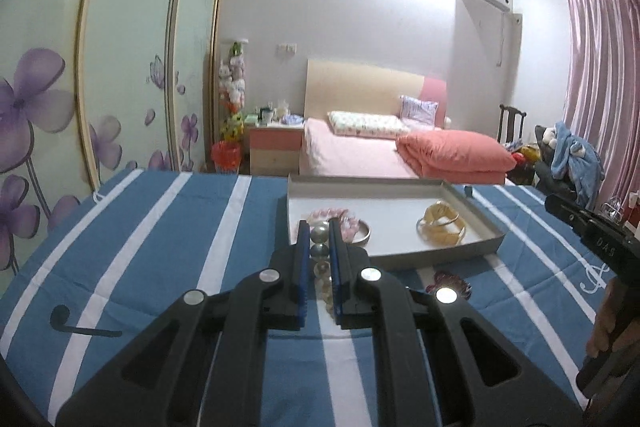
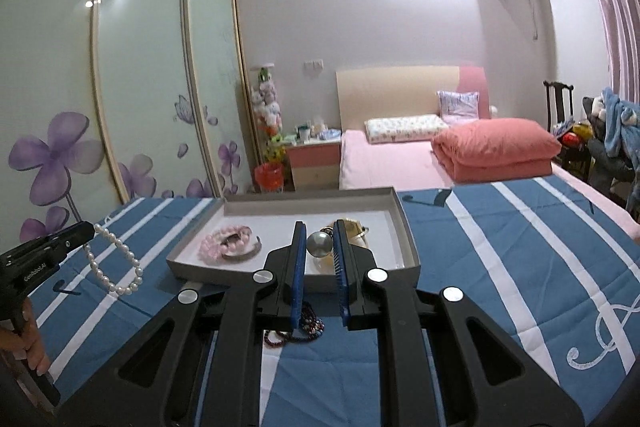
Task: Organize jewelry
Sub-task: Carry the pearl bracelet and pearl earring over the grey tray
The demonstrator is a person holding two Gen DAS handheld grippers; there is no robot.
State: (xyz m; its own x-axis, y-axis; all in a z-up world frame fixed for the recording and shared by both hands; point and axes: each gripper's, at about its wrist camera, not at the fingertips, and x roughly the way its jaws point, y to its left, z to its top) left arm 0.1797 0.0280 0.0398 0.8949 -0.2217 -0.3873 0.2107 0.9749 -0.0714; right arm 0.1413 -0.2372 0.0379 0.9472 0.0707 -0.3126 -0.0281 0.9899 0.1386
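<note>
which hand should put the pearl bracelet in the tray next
Left. The left gripper is already closed on the pearl bracelet, and the tray lies just ahead of its fingers. The right gripper is also near the tray but doesn't hold the bracelet.

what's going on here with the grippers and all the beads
A person holds a gripper in each hand, sorting jewelry on a striped blue cloth. The left gripper holds a pearl bracelet up near the gray tray. The right gripper pinches a silver bead. A dark beaded bracelet lies outside the tray.
</note>
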